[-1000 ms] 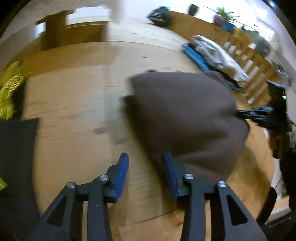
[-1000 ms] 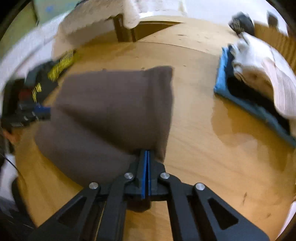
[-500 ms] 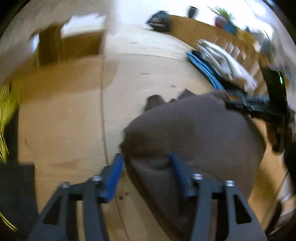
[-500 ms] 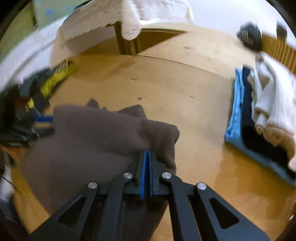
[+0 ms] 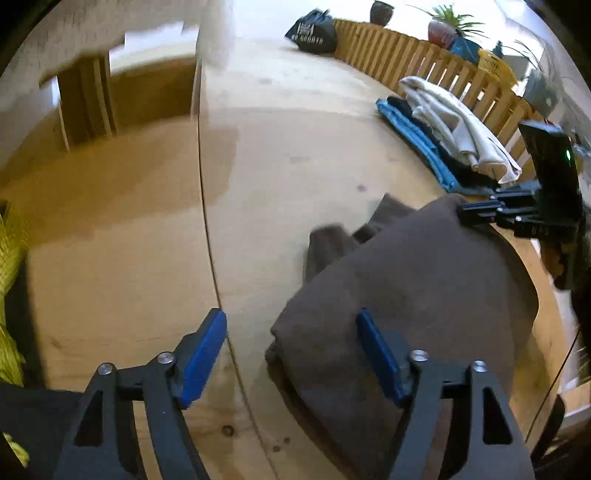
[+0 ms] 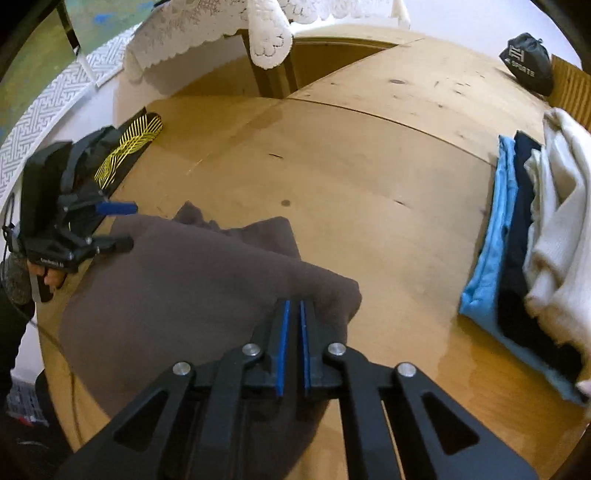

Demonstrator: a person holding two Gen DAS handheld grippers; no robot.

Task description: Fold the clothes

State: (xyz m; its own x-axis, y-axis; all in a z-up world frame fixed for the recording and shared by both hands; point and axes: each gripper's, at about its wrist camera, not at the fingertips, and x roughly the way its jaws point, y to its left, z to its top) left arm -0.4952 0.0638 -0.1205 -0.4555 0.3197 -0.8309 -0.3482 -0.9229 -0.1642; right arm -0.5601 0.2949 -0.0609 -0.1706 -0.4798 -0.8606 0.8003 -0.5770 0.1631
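Across the lower right of the left wrist view lies the brown garment [image 5: 413, 295], doubled over on the wooden surface [image 5: 140, 229] with a small flap of its under layer peeking out beyond the fold's far edge. That lie suggests a fold just laid down, and both tools look to be letting go. Low in that same view, the left gripper [image 5: 291, 354] has just been opening: its blue fingers [image 5: 203, 354] stand spread wide, one over bare wood, the other over the cloth's near corner, with the corner lying loose between them and nothing pinched. At the bottom centre of the right wrist view, the right gripper [image 6: 293, 347] has also just begun to part; a narrow slit shows between its pads, and I see no cloth caught in it, though the garment's near corner sits right under the tips. At the right edge of that view a stack of folded clothes [image 6: 524, 258], blue, dark and cream, waits well apart from the brown piece, probably where it goes next. A black-and-yellow cloth [image 6: 129, 147] lies at the left, a dark bag [image 6: 528, 62] at the upper right, and a lace-covered table [image 6: 229, 29] along the top. Nothing blocks the open wood between garment and stack; the stray flap is the only untidy spot.
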